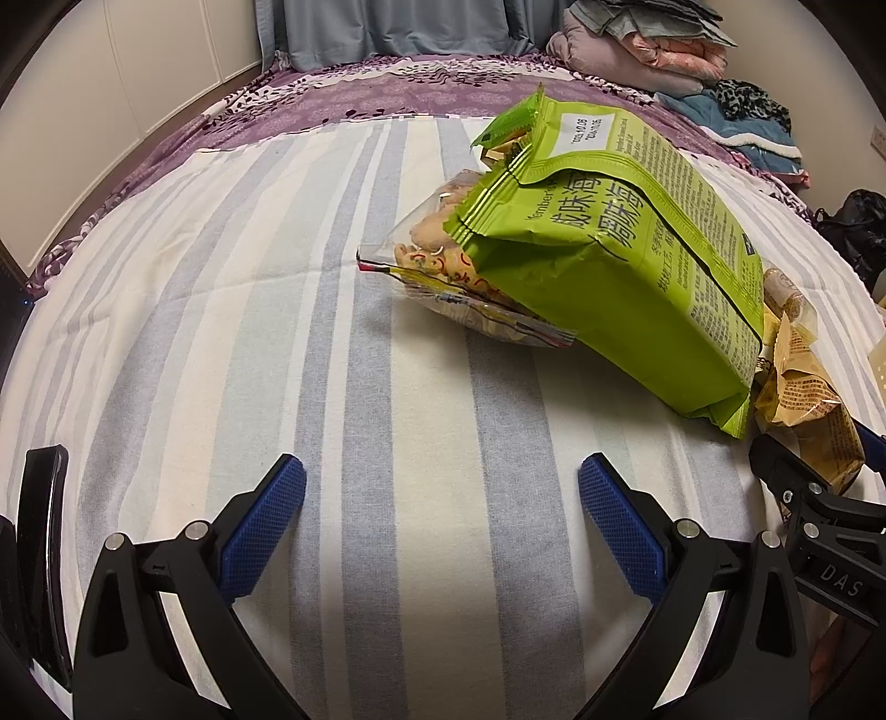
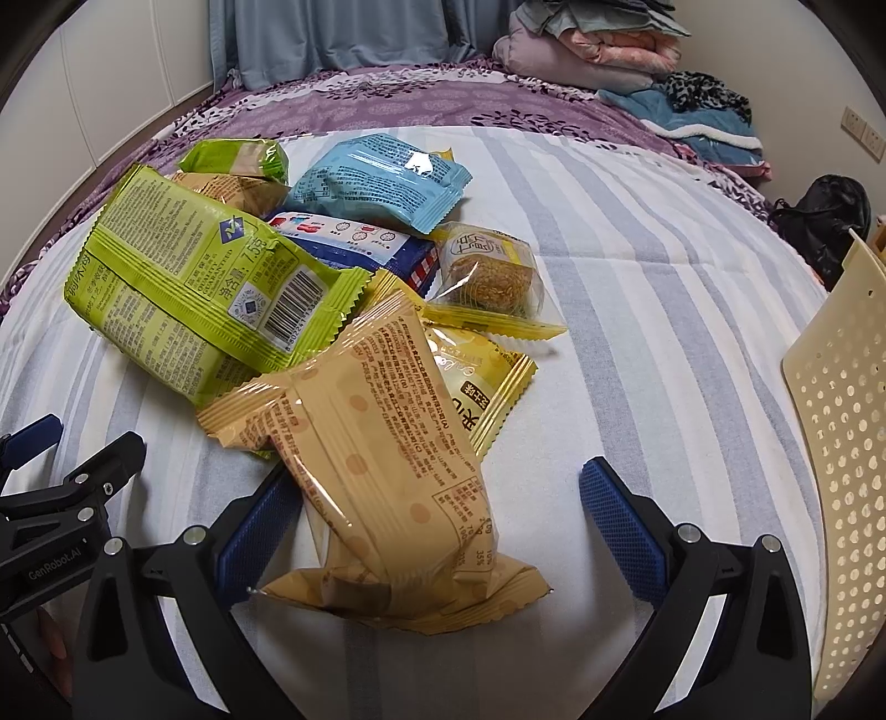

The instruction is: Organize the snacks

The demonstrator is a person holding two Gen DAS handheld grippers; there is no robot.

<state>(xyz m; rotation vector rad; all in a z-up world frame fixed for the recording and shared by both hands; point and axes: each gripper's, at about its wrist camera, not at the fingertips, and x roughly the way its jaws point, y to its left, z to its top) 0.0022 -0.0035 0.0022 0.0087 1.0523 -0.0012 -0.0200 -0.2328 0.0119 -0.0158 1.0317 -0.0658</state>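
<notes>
My left gripper (image 1: pixel 442 507) is spread wide, blue textured pads apart, nothing between them, hovering over the blue-and-cream striped bedsheet (image 1: pixel 277 310). My right gripper (image 2: pixel 441 512) is also released, jaws wide. The tan crinkly plastic snack packet with brown print (image 2: pixel 382 482) lies between its fingers, its near left edge overlapping the left pad; the right pad is well apart from it, so no grip.

Snack pile sits on the striped sheet, left and centre in the right wrist view. The large lime-green foil bag with barcode (image 2: pixel 188 293) lies far left of the tan packet, resting on other snacks. Under the tan packet's far right side is a yellow foil packet (image 2: pixel 487 382). Beyond that is a clear wrapper with a round golden pastry (image 2: pixel 490 271), a dark blue packet with white label (image 2: pixel 354 243), and a light blue plastic packet (image 2: pixel 382 183) on top, farther back. A small green-wrapped snack (image 2: pixel 238 158) sits at the far left.

In the left wrist view the green bag leans over a clear bag of pale crackers (image 1: pixel 437 260).

The cream perforated plastic basket (image 2: pixel 841 432) stands at the right edge, well apart from the pile. Purple floral bedspread (image 2: pixel 387 105) and folded clothes (image 2: pixel 598 50) far back.
</notes>
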